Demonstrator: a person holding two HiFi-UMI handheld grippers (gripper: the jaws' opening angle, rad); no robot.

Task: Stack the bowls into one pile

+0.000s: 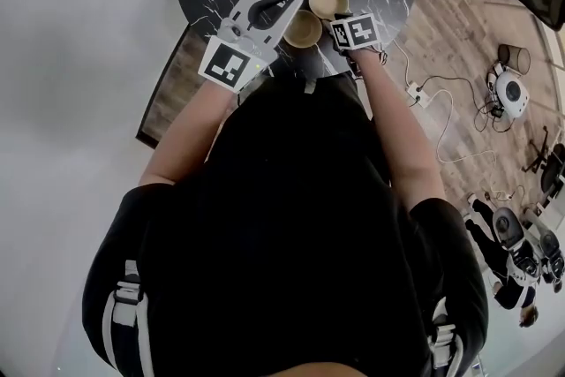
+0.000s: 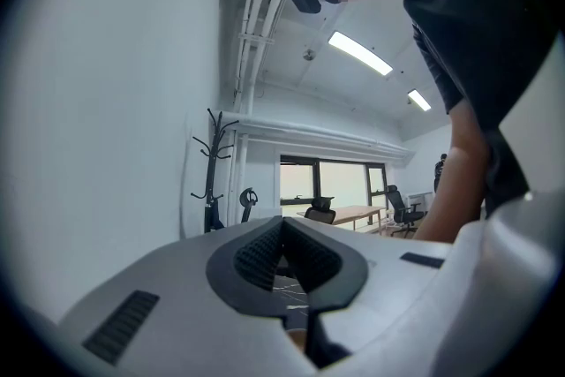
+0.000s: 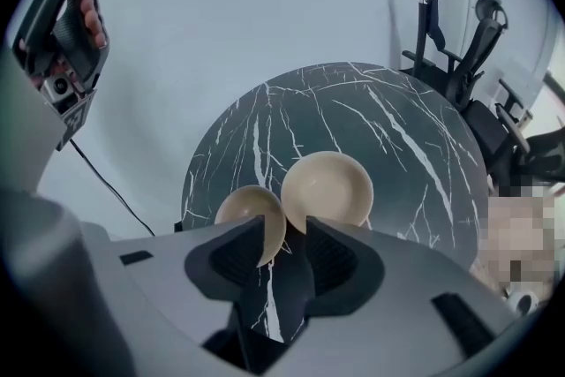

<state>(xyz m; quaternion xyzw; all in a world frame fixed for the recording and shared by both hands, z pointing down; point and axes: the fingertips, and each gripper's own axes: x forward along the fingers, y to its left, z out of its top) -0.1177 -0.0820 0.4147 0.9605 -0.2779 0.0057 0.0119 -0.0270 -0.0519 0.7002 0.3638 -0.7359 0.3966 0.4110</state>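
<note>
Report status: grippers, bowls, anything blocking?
Left gripper shut, empty. Right gripper open, empty, short of the bowls. Nearer bowl and farther bowl side by side on table, unstacked. Nothing blocking.

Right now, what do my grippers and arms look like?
The left gripper and right gripper have light grey shells, with dark ribbed pads inside tapered jaws. Each carries a cube with black-and-white square markers. You wear a black short-sleeved shirt.
</note>
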